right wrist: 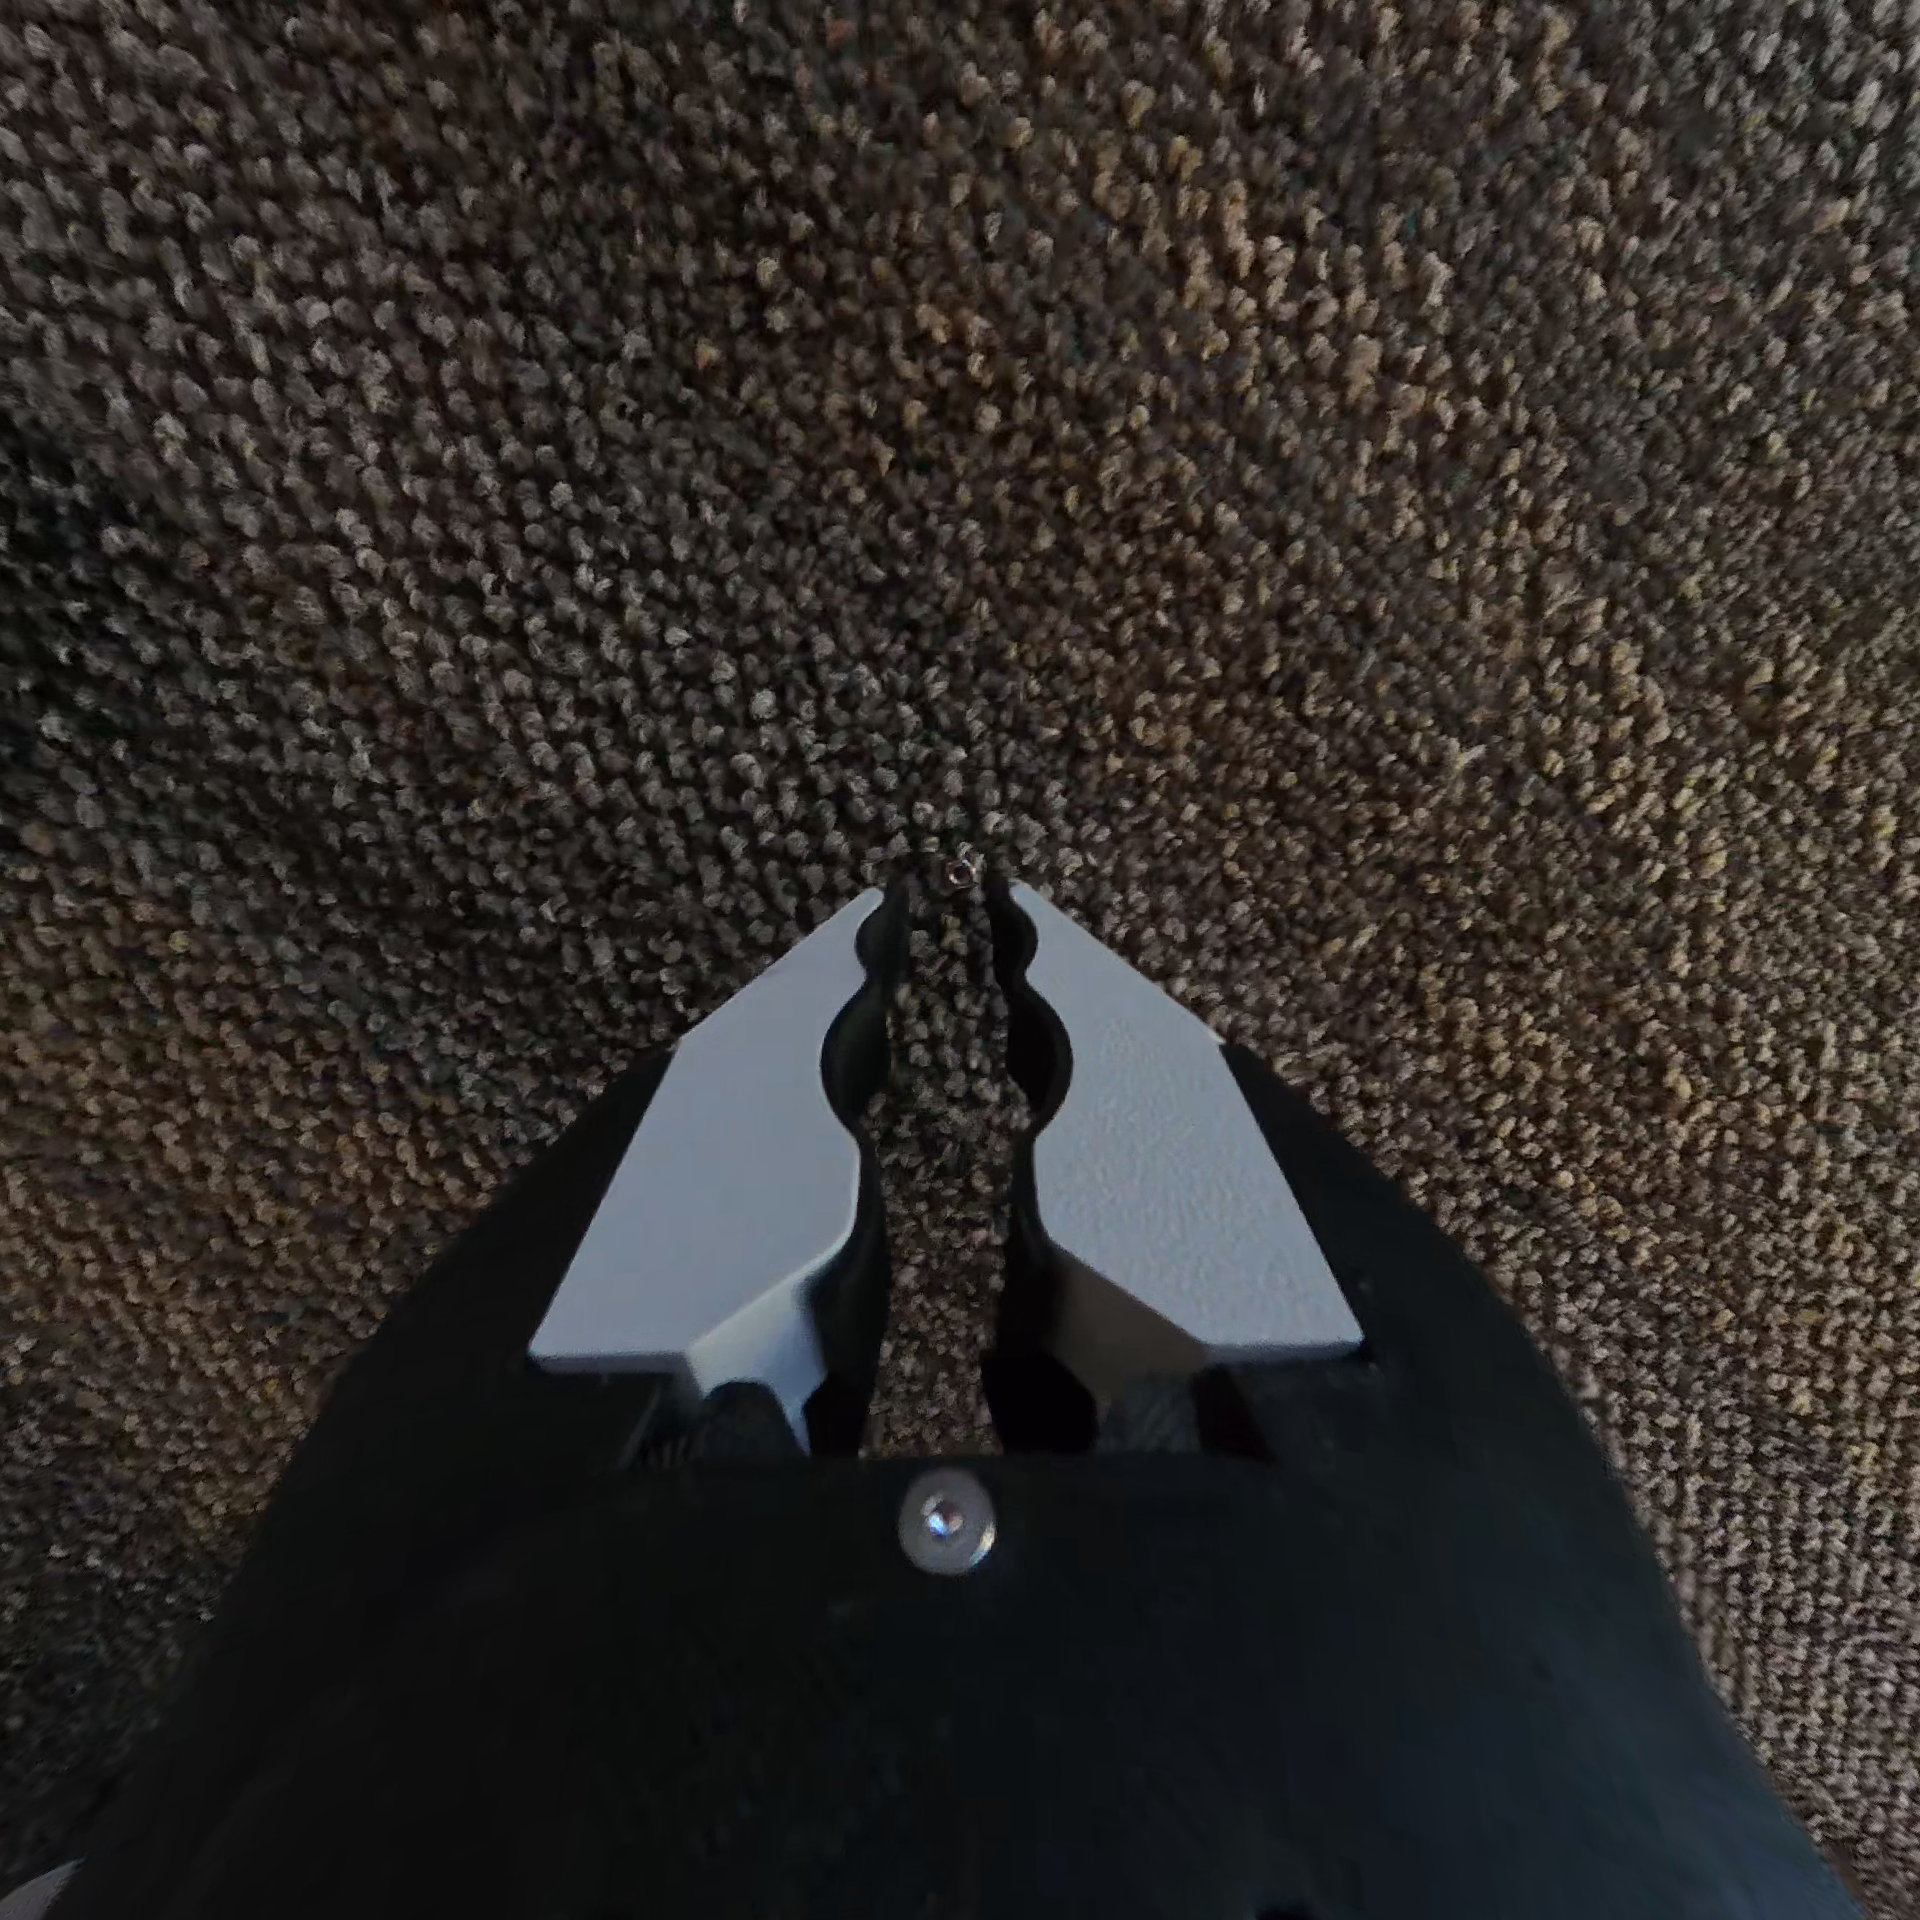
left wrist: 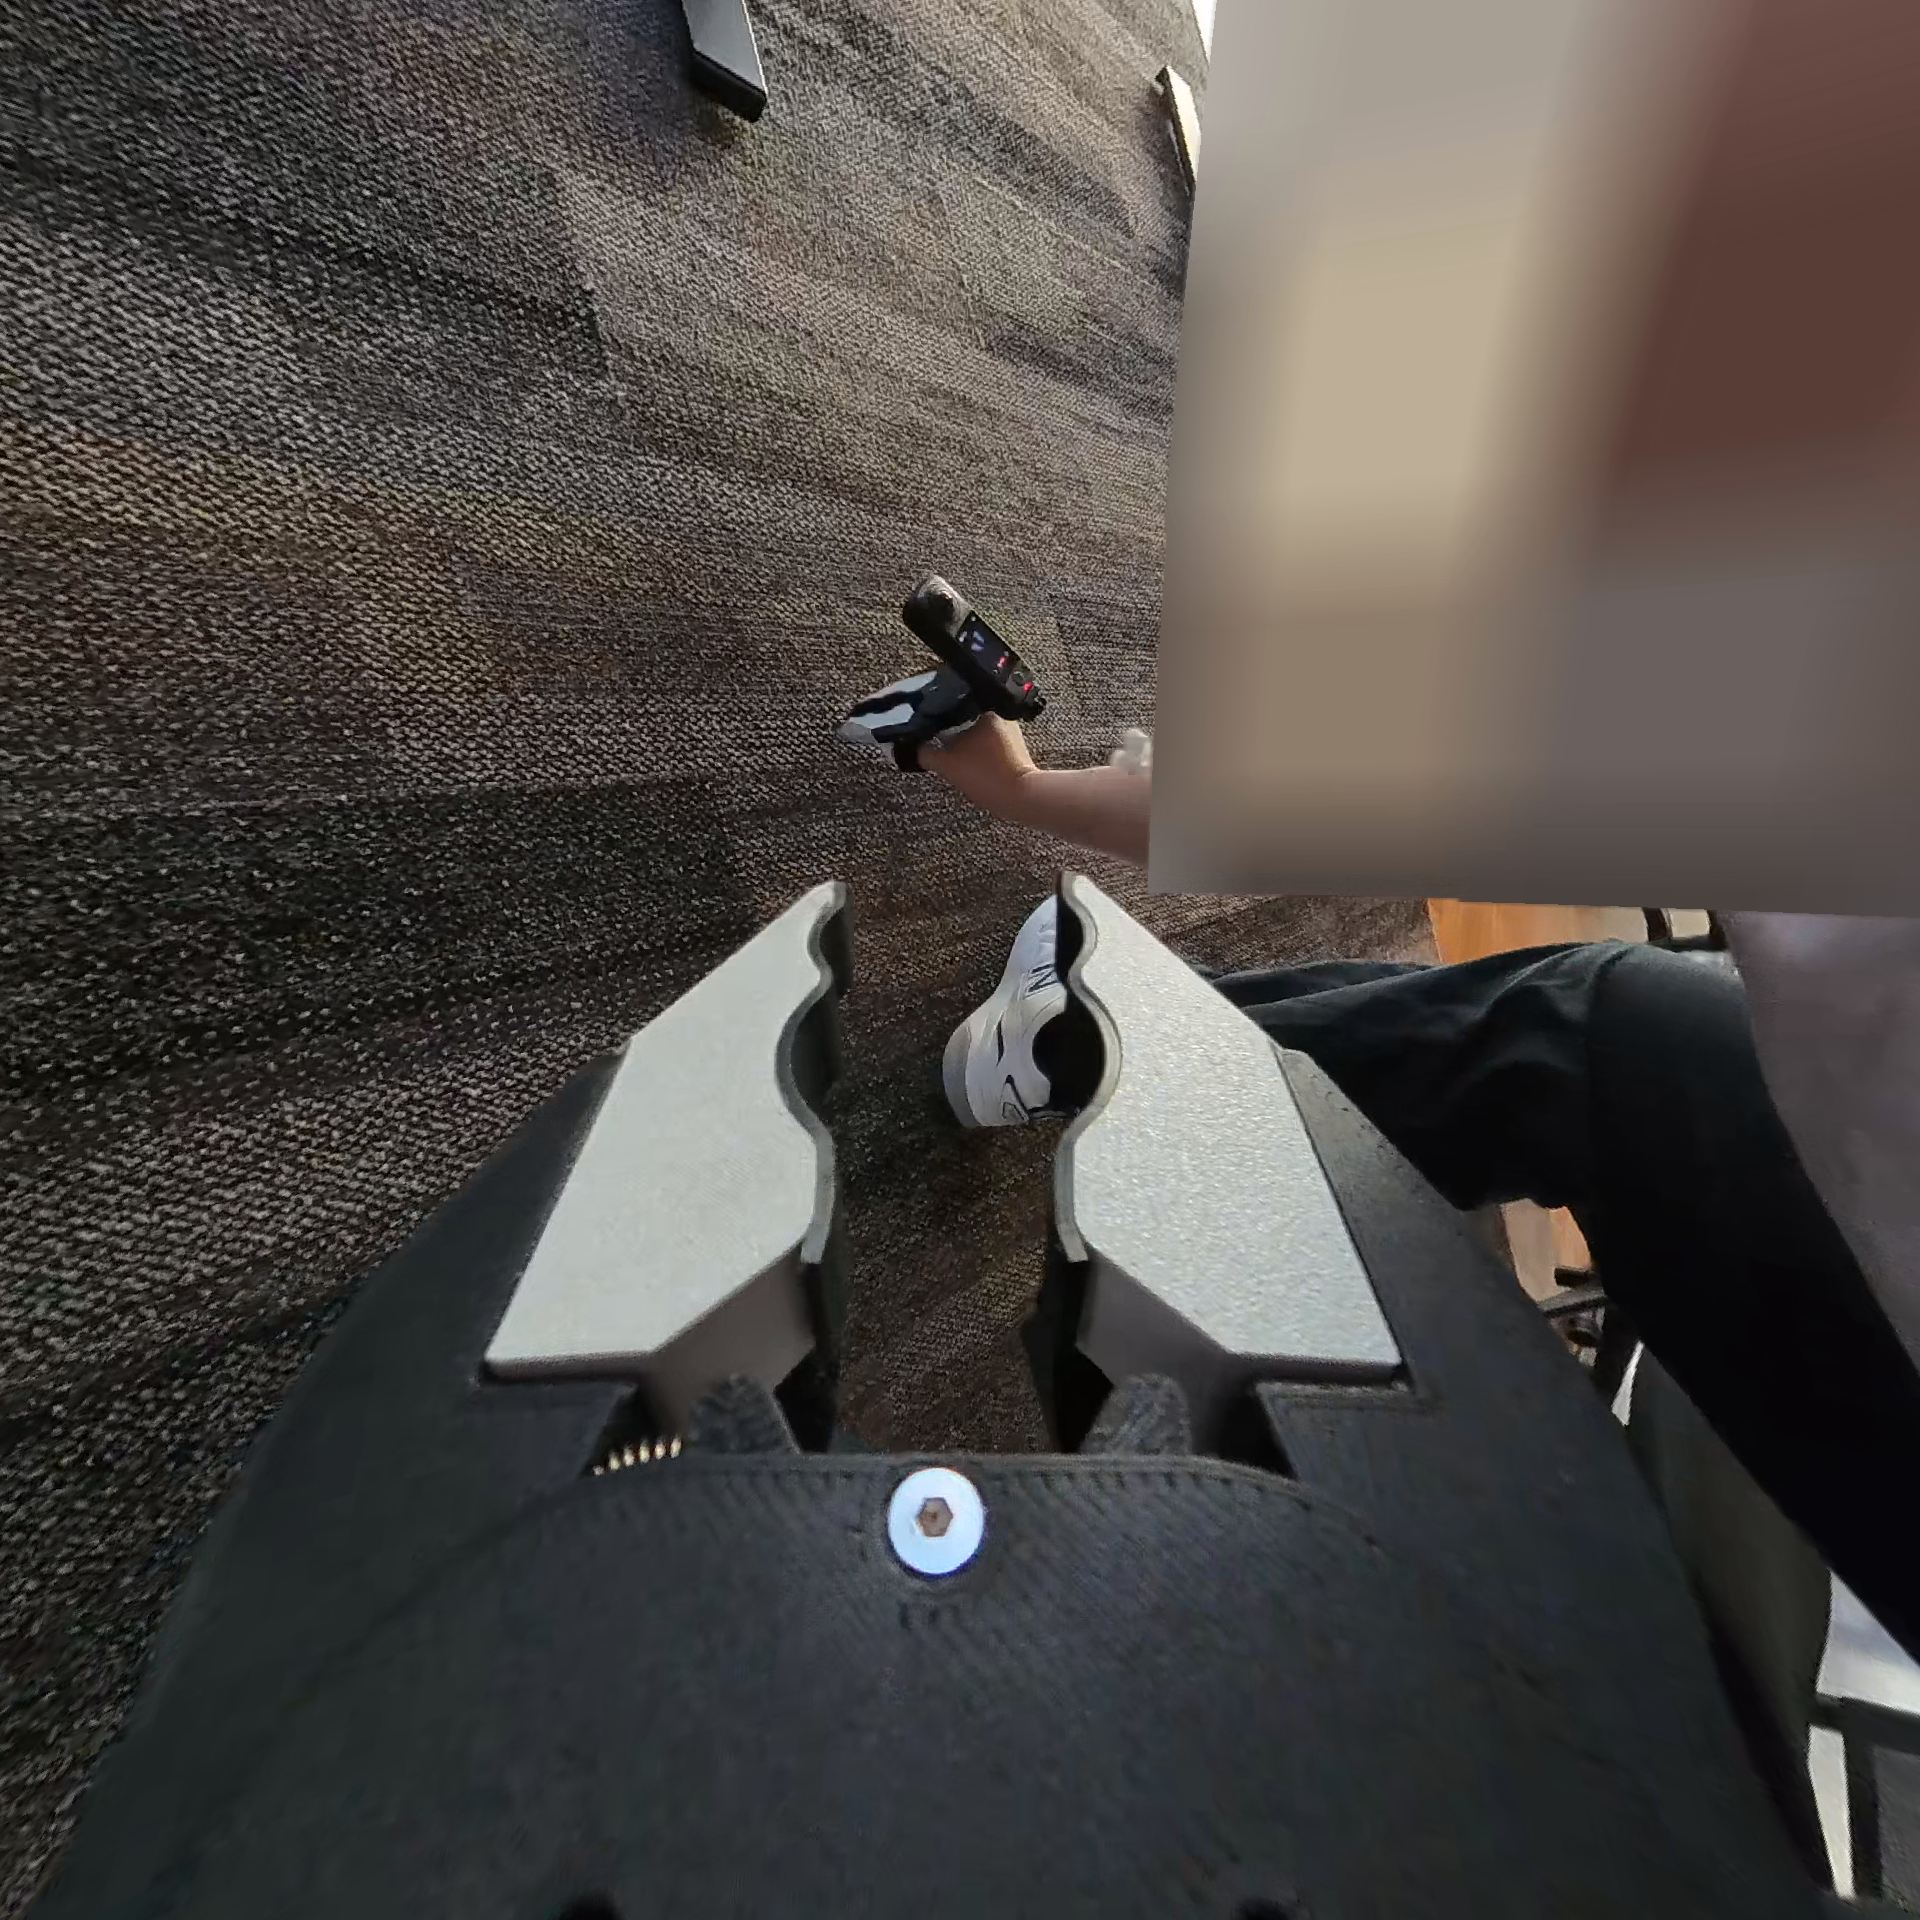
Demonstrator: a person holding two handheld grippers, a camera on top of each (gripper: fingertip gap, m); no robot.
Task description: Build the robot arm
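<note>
Brown looped carpet (right wrist: 1039, 416) is all around my right gripper (right wrist: 951, 883), tips down on it and narrowly parted around a tiny metal screw (right wrist: 954, 876), while my left gripper (left wrist: 951, 904) hangs open above that carpet, holding nothing, near a white sneaker (left wrist: 1003, 1039).

This looks like an office or similar commercial room. The floor is covered in dark brown-grey loop-pile carpet (left wrist: 416, 520) laid in square tiles, with faint seams between them, and flat metal furniture feet (left wrist: 727, 47) rest on it at the far edge.
</note>
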